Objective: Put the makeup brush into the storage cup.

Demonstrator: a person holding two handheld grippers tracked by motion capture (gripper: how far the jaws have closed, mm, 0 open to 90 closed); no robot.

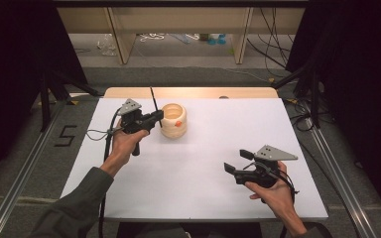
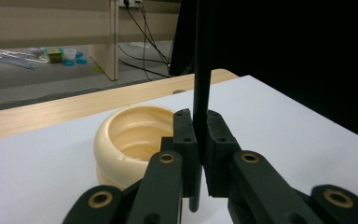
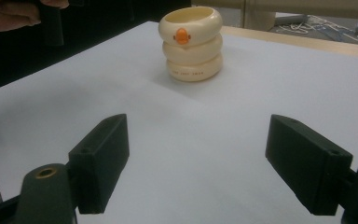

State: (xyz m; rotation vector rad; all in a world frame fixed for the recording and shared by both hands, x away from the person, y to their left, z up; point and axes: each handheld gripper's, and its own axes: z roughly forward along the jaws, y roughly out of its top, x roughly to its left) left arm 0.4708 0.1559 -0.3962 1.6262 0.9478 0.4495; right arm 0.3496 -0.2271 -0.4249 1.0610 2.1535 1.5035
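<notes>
A: High view?
B: The left gripper (image 1: 154, 118), clamped on a thin black stick (image 1: 154, 103), hangs just beside the cream ringed cup (image 1: 173, 121).
A: Left gripper view?
B: The stick stands upright, pinched, cup behind.
A: Right gripper view?
B: The right gripper (image 3: 214, 163) gapes empty, well short of the cup.

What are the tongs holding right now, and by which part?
The left tongs clamp a thin black stick near its lower end, held upright beside the cream holder. The right tongs hold nothing.
</notes>
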